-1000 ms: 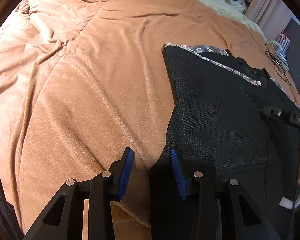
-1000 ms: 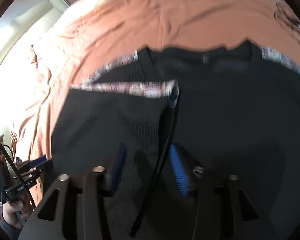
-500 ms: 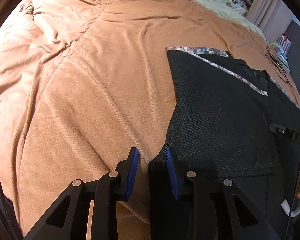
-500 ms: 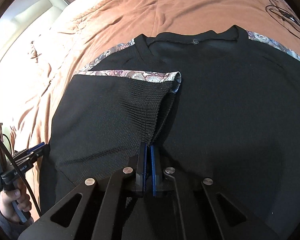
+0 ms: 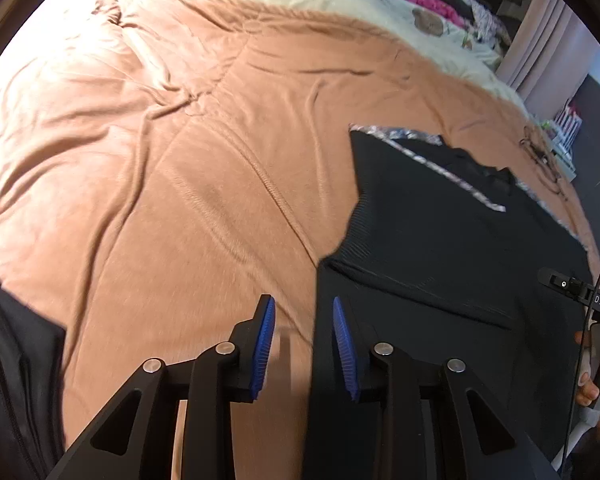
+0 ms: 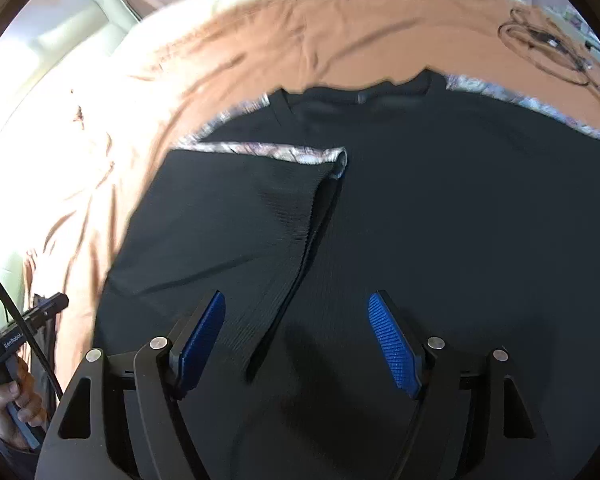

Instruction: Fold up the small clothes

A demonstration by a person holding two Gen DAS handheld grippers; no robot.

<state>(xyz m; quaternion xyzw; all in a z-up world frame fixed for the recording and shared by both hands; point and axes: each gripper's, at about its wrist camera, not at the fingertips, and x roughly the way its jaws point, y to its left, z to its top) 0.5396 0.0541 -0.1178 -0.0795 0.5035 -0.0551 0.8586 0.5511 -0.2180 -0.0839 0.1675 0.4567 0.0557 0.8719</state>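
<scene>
A black knit top (image 6: 440, 220) with patterned trim (image 6: 276, 150) lies flat on an orange blanket (image 5: 180, 180). Its left sleeve (image 6: 228, 220) is folded in over the body. My right gripper (image 6: 298, 340) hovers above the folded sleeve's edge with its jaws opening wide. The fabric lies below them and the pads do not touch it. My left gripper (image 5: 304, 344) hangs over the top's (image 5: 440, 240) left edge, its jaws opening a little and nothing pinched between the pads. Each view shows the other gripper at its side in a hand (image 5: 596, 380).
A coiled dark cable (image 6: 540, 44) lies on the blanket beyond the top's right shoulder. Cream bedding with soft toys and pink items (image 5: 428, 0) lies at the far end. Dark cloth (image 5: 16, 360) hangs at the left edge. Bare blanket stretches left of the top.
The right gripper, shut on the folded sleeve's edge half a second ago, has opened wide and lifted back. The left gripper has risen away from the top's corner. The sleeve stays folded.
</scene>
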